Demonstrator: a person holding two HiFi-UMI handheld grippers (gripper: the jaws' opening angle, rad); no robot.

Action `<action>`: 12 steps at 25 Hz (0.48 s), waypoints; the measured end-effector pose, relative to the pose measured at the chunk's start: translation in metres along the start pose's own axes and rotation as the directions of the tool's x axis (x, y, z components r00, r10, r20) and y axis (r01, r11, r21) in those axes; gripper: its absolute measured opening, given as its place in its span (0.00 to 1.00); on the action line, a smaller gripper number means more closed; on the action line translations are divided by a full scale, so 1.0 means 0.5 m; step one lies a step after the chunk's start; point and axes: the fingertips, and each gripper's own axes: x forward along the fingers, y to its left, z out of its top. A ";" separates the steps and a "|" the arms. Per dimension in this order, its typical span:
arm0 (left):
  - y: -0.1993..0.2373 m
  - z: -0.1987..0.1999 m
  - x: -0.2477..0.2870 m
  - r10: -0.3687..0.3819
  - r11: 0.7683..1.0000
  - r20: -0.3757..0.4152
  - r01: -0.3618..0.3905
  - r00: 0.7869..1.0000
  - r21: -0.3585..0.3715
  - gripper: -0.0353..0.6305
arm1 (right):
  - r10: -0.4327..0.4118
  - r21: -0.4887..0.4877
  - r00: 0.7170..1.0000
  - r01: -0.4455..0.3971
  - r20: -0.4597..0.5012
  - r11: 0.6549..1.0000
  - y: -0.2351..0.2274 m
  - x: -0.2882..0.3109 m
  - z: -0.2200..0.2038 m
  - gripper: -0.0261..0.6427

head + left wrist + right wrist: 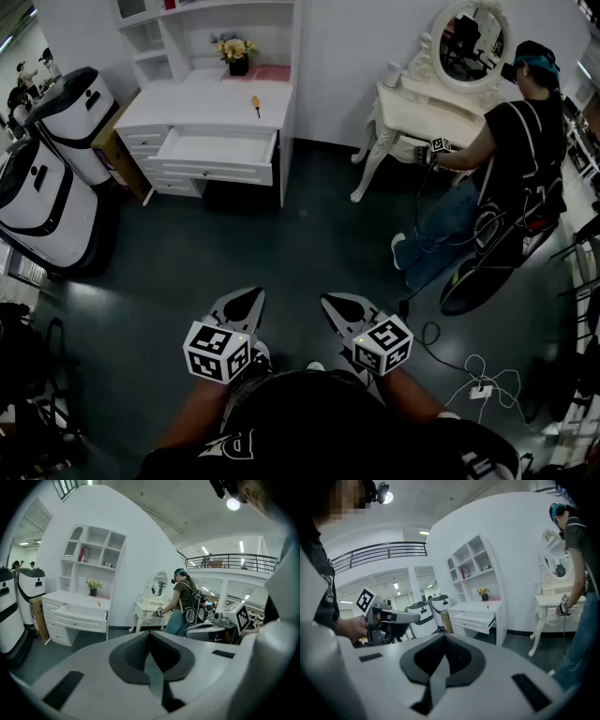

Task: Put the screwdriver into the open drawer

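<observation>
Left gripper (149, 638): jaws pressed together, nothing between them. Right gripper (443, 643): jaws likewise pressed together, nothing held. Both are held low in front of the person, side by side and apart from each other. They point across the dark floor (281, 244) toward the white desk (187, 105) and are well short of it.

Screwdriver (255, 105), orange-handled: lying on the desk top toward its right end, behind the open drawer (220, 148) and in front of the flower pot (237, 56). The drawer, the top one, stands pulled out.

To the right, a second person (511, 159) stands at a white vanity table (422, 103) with an oval mirror (472, 42).
</observation>
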 end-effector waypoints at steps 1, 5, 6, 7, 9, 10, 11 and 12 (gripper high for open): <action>0.002 0.001 0.002 0.001 1.000 0.002 -0.001 1.000 0.000 0.08 | 0.001 0.001 1.000 -0.001 0.002 1.000 0.000 0.002 0.001 0.05; 0.005 0.004 0.007 0.002 1.000 0.004 -0.002 1.000 0.000 0.08 | 0.013 0.017 1.000 -0.013 0.017 1.000 0.000 0.008 0.005 0.05; 0.005 0.004 0.008 0.002 1.000 0.004 -0.002 1.000 0.000 0.08 | 0.013 0.017 1.000 -0.014 0.018 1.000 -0.001 0.008 0.004 0.05; 0.005 0.004 0.009 0.001 1.000 0.004 -0.001 1.000 0.000 0.08 | 0.013 0.015 1.000 -0.013 0.016 1.000 -0.002 0.008 0.004 0.05; 0.008 0.007 0.012 -0.002 1.000 0.005 0.002 1.000 0.001 0.08 | 0.011 0.010 1.000 -0.011 0.014 1.000 -0.003 0.011 0.007 0.05; 0.009 0.009 0.013 -0.004 1.000 0.005 0.004 1.000 0.002 0.08 | 0.010 0.007 1.000 -0.010 0.012 1.000 -0.004 0.012 0.008 0.05; 0.010 0.010 0.014 -0.005 1.000 0.005 0.005 1.000 0.002 0.07 | 0.008 0.004 1.000 -0.008 0.008 1.000 -0.004 0.013 0.008 0.05; 0.010 0.011 0.015 -0.007 1.000 0.005 0.007 1.000 0.003 0.08 | 0.005 0.001 1.000 -0.005 0.003 1.000 -0.005 0.014 0.009 0.05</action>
